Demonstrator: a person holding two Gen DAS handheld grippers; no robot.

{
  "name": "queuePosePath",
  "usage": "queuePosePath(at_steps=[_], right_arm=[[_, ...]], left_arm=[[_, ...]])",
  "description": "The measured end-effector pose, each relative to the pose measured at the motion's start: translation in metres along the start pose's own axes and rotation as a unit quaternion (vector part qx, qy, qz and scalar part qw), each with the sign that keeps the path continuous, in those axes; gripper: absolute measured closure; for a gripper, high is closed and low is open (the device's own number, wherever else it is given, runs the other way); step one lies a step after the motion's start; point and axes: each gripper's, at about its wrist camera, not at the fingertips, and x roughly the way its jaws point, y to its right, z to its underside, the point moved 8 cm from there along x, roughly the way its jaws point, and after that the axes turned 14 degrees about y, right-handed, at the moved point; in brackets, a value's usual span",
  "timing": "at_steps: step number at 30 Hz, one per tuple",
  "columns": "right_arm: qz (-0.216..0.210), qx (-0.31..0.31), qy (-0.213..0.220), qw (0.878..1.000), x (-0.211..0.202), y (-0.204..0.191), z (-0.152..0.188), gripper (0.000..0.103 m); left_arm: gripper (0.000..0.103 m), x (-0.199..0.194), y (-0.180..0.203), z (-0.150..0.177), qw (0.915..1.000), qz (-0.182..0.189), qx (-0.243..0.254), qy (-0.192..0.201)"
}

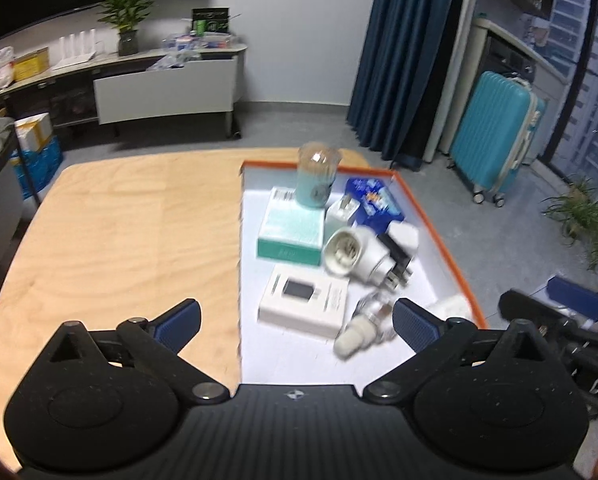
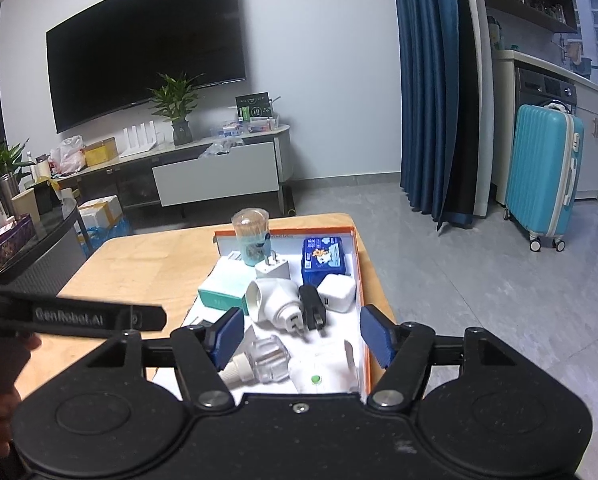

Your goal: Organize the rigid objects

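An orange-rimmed white tray (image 1: pixel 439 232) sits on the right side of a wooden table (image 1: pixel 119 220). It holds a teal jar with a clear lid (image 1: pixel 317 178), a teal box (image 1: pixel 293 232), a white box (image 1: pixel 305 300), a blue pack (image 1: pixel 373 200), a white socket adapter (image 1: pixel 355 254), white chargers, a black plug (image 1: pixel 397 258) and a clear bottle with a white cap (image 1: pixel 367 324). My left gripper (image 1: pixel 295 312) hangs open above the tray's near end. My right gripper (image 2: pixel 301 320) is open too, over the clear bottle (image 2: pixel 265 360) and a white device with a green dot (image 2: pixel 319 372), its pads touching nothing.
The table's left half (image 2: pixel 139 272) is bare wood. Beyond it stand a TV cabinet (image 2: pixel 215 172), a dark side table (image 2: pixel 39 248) with boxes, blue curtains (image 2: pixel 431 100) and a turquoise suitcase (image 2: pixel 543 176). The left tool's black side bar (image 2: pixel 79 316) crosses the right wrist view.
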Motion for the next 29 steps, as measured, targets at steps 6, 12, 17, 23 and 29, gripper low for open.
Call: queuePosePath(at_steps=[6,12,17,23,29], right_arm=[[-0.001,-0.01,-0.005,1.0,-0.007,-0.005,0.007,0.025],[-0.001,-0.011,-0.004,1.0,-0.008,-0.006,0.008,0.025],[-0.002,-0.015,-0.006,1.0,-0.008,-0.008,0.01,0.025],[-0.002,-0.017,-0.008,1.0,-0.008,-0.009,0.012,0.025],[-0.001,-0.017,-0.009,1.0,-0.007,-0.01,0.013,0.025]], left_arm=[[0.0,0.0,0.004,0.011,0.9999,0.003,0.005,-0.011],[0.0,-0.004,0.007,0.017,0.9998,-0.002,0.017,-0.009],[0.0,-0.005,0.006,0.025,0.9999,-0.003,0.01,-0.013],[0.0,-0.006,0.008,0.025,0.9999,0.003,0.008,-0.008],[0.0,-0.006,0.008,0.028,0.9999,0.006,0.003,-0.008]])
